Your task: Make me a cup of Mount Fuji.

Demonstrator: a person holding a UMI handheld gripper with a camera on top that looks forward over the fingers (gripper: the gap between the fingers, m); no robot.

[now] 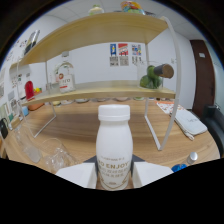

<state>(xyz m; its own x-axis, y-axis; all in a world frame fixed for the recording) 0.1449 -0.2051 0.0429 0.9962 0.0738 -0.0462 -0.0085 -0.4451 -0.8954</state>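
A white plastic milk bottle [114, 142] with a white screw cap and grey lettering reading "ENJOY" stands upright between my fingers. My gripper [114, 175] is shut on the bottle's lower body. The left finger [80, 175] and the right finger [149, 174] each press against a side of it. The bottle's base is hidden below the fingers. Several clear glass cups [50, 155] sit on the wooden table [80, 125] just ahead and to the left of the left finger.
A two-tier wooden shelf rack [110, 90] on white legs stands beyond the bottle. It carries a clear labelled bottle [65, 75], a red object [30, 90] and a green bottle [155, 75] lying on its side. A white device [189, 121] lies to the right.
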